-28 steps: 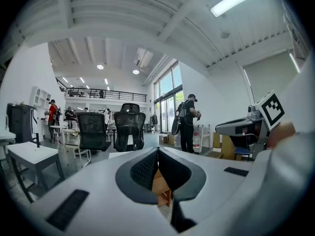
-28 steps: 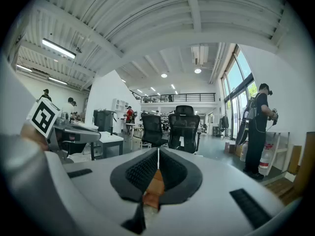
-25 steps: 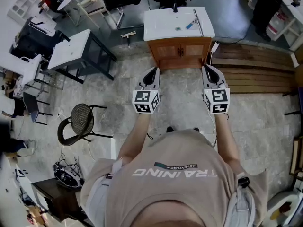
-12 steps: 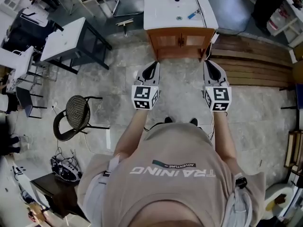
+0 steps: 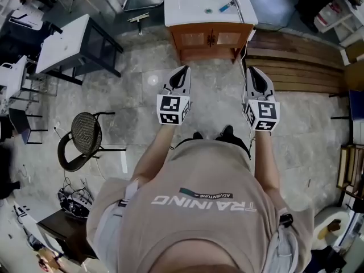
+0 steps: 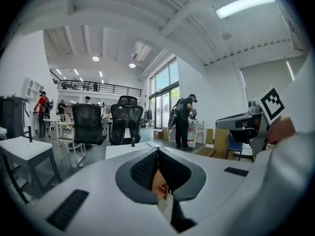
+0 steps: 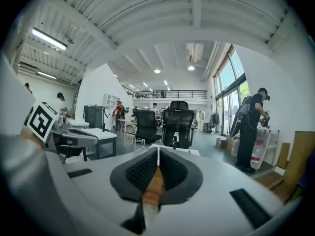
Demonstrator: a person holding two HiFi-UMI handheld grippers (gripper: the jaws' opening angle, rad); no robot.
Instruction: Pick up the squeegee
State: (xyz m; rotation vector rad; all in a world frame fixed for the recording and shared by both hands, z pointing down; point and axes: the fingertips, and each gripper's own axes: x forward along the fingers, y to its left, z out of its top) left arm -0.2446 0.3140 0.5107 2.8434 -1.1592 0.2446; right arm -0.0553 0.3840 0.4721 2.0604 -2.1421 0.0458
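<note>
Since the head view shifted: the sink cabinet (image 5: 210, 38) has slid up toward the top edge compared with a second back, and it sits a bit further left too. My guess is the person's still shuffling into position, not reaching yet.
Left tool (image 5: 182, 73): jaws pressed together with nothing in them, aimed at the cabinet front but short of it.
Right tool (image 5: 253, 74): same deal, closed and empty.
Squeegee (image 5: 227, 6): pretty sure it's the blue-handled thing lying on the white sink top, toward the right side. It's well apart from both tools and untouched.
Meaning for the task: pickup hasn't started, and one tool has to open before any grab.
</note>
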